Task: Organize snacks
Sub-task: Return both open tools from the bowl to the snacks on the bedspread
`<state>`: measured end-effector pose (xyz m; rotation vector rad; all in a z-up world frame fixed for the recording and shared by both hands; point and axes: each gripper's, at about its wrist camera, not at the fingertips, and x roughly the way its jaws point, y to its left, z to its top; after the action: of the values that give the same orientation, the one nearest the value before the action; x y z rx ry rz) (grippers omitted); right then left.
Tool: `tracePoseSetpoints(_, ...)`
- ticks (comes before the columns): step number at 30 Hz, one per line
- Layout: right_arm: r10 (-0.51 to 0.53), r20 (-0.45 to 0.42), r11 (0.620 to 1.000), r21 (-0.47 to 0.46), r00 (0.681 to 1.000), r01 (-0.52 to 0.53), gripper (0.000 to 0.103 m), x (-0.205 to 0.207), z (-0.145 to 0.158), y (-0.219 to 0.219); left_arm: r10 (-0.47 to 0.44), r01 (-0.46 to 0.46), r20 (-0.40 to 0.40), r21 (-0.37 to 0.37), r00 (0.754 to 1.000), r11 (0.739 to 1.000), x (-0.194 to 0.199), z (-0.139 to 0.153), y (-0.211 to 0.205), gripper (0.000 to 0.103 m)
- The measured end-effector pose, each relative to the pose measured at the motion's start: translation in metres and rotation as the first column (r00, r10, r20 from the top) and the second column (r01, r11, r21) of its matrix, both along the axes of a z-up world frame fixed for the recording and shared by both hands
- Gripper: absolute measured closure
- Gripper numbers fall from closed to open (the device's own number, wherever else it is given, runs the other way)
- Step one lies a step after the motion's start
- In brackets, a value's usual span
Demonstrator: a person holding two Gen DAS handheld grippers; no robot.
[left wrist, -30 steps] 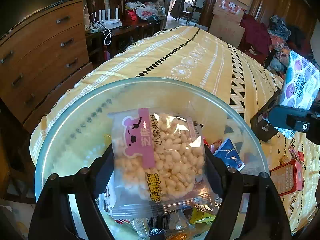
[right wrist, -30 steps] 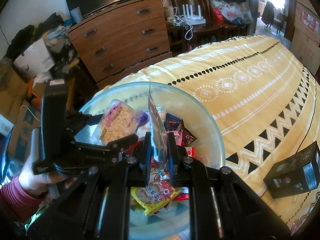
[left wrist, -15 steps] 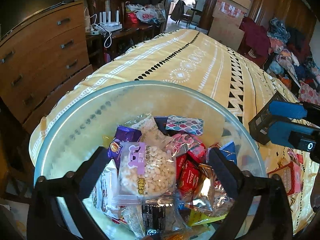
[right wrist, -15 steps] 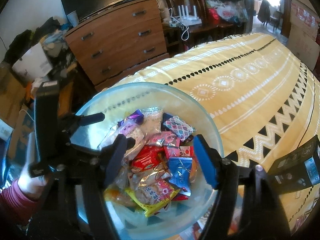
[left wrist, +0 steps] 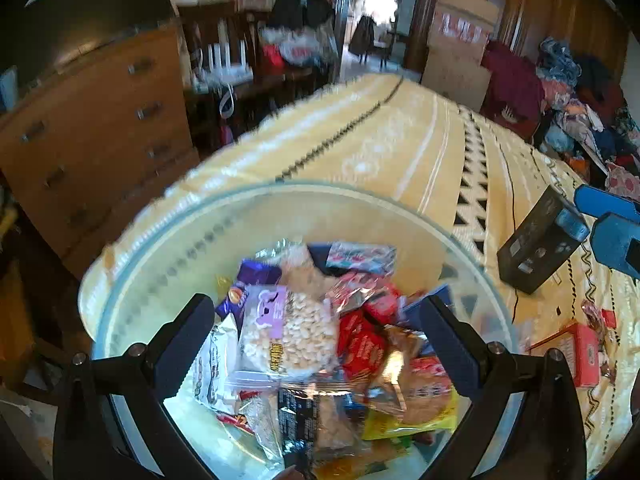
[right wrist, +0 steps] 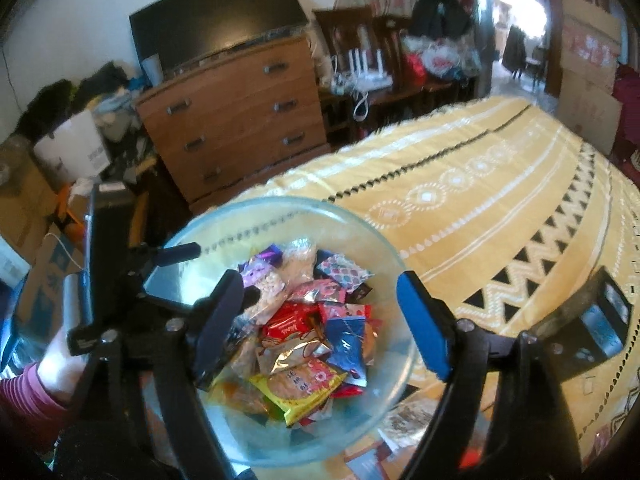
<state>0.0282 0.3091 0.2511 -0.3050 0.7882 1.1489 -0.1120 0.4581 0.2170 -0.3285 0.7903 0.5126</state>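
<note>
While both jaws hang spread wide and empty, the snacks sit heaped in the glass bowl (left wrist: 168, 240).

Round the bowl: a black box (left wrist: 540, 244) on the yellow patterned cloth (right wrist: 480, 184), a red carton (left wrist: 580, 354) near it, a wooden dresser (right wrist: 240, 120) behind. Left gripper (left wrist: 316, 344) hovers right over the clear puffed-rice packet (left wrist: 288, 332), crinkly foil wrappers beside it; nothing blocks the way down. Right gripper (right wrist: 320, 328), blue-padded, frames the red wrapper (right wrist: 290, 322) and the blue packet (right wrist: 346, 340), touching neither.
</note>
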Motion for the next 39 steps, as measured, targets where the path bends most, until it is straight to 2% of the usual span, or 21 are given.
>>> tracePoseSetpoints(7,-0.067,0.075,0.993,0.101,0.995,0.059,0.015,-0.010,0.030,-0.070,-0.089,0.080,0.079,0.106,0.993,0.991,0.000,0.046,-0.078,0.001)
tracePoseSetpoints(10,-0.138,0.117,0.981,0.155,0.984,0.119,0.010,-0.015,0.040,-0.115,-0.147,0.133,0.101,0.130,0.984,0.983,0.007,0.058,-0.120,0.001)
tracePoseSetpoints(14,-0.253,0.164,0.954,0.208,0.954,0.217,0.007,-0.019,0.047,-0.182,-0.224,0.208,0.121,0.131,0.967,0.969,0.022,0.063,-0.176,0.000)
tracePoseSetpoints(16,-0.315,0.198,0.937,0.220,0.928,0.271,0.001,-0.023,0.046,-0.216,-0.271,0.254,0.121,0.140,0.955,0.957,0.031,0.061,-0.211,0.001)
tracePoseSetpoints(22,-0.480,0.199,0.872,0.214,0.855,0.440,0.000,-0.022,0.021,-0.311,-0.406,0.394,0.086,0.129,0.910,0.910,0.061,0.039,-0.310,0.001)
tracePoseSetpoints(27,-0.618,0.138,0.783,0.192,0.774,0.592,0.000,-0.020,-0.018,-0.385,-0.494,0.488,0.036,0.101,0.869,0.867,0.083,0.007,-0.381,0.000)
tracePoseSetpoints(32,-0.720,0.077,0.693,0.132,0.689,0.709,0.000,-0.018,-0.061,-0.442,-0.552,0.551,-0.021,0.085,0.834,0.830,0.095,-0.031,-0.433,0.000)
tracePoseSetpoints(36,-0.744,0.068,0.669,0.059,0.665,0.741,0.000,-0.022,-0.100,-0.468,-0.587,0.593,-0.082,0.084,0.805,0.801,0.104,-0.067,-0.463,0.001)
tracePoseSetpoints(38,-0.751,0.050,0.659,0.007,0.658,0.752,0.000,-0.023,-0.127,-0.477,-0.589,0.598,-0.115,0.060,0.800,0.800,0.110,-0.090,-0.471,0.000)
tracePoseSetpoints(39,-0.754,0.034,0.656,-0.017,0.656,0.754,0.000,-0.023,-0.140,-0.483,-0.587,0.595,-0.133,0.026,0.798,0.803,0.114,-0.107,-0.473,0.001)
